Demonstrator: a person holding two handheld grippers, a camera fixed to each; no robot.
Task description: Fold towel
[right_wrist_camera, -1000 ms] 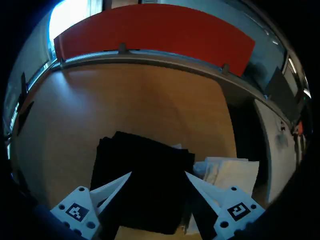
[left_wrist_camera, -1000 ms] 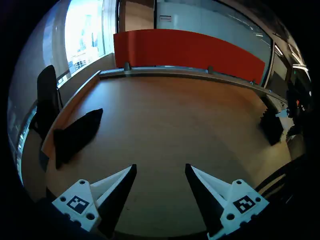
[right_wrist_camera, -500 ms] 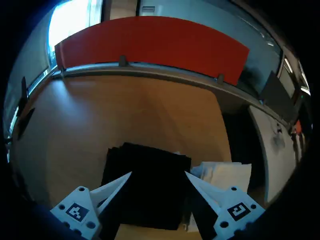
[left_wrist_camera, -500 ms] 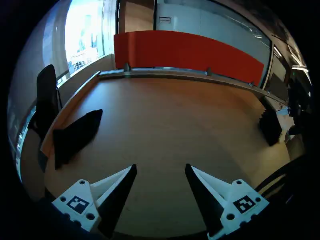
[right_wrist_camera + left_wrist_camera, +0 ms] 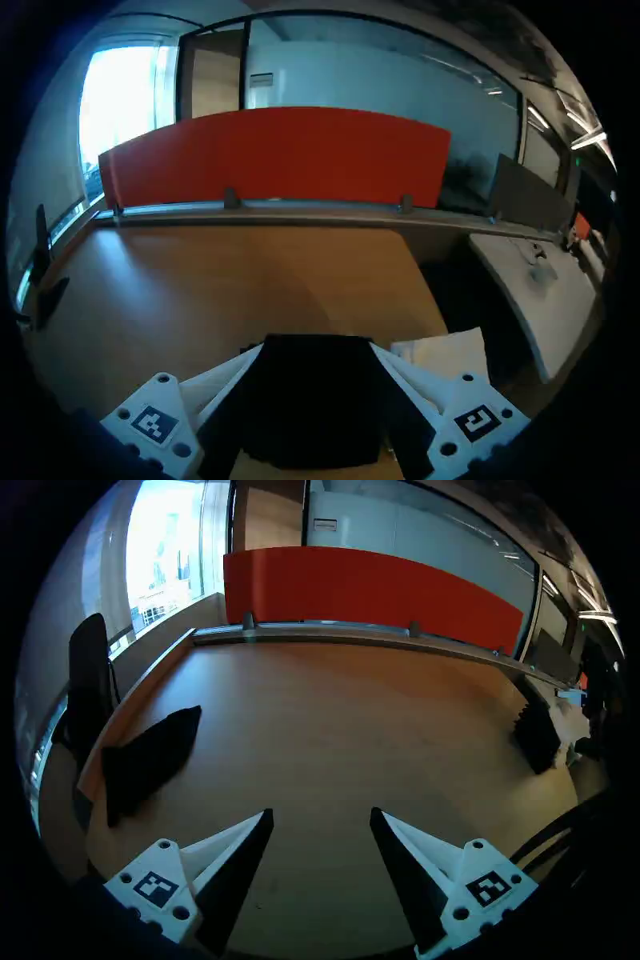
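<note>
Two heaps of black cloth lie on the desk (image 5: 336,712) in the left gripper view. A crumpled black towel (image 5: 148,756) sits near the left edge, its lower end lost in shadow, and a folded stack (image 5: 538,736) at the far right is partly cut off. The left gripper (image 5: 320,832) hovers over the wood, jaws wide and holding nothing. In the right gripper view the right gripper (image 5: 316,348) has its jaws wide around the folded stack (image 5: 316,400); whether they touch its sides is unclear. A white sheet (image 5: 444,356), cloth or paper, lies just beside it, half hidden.
</note>
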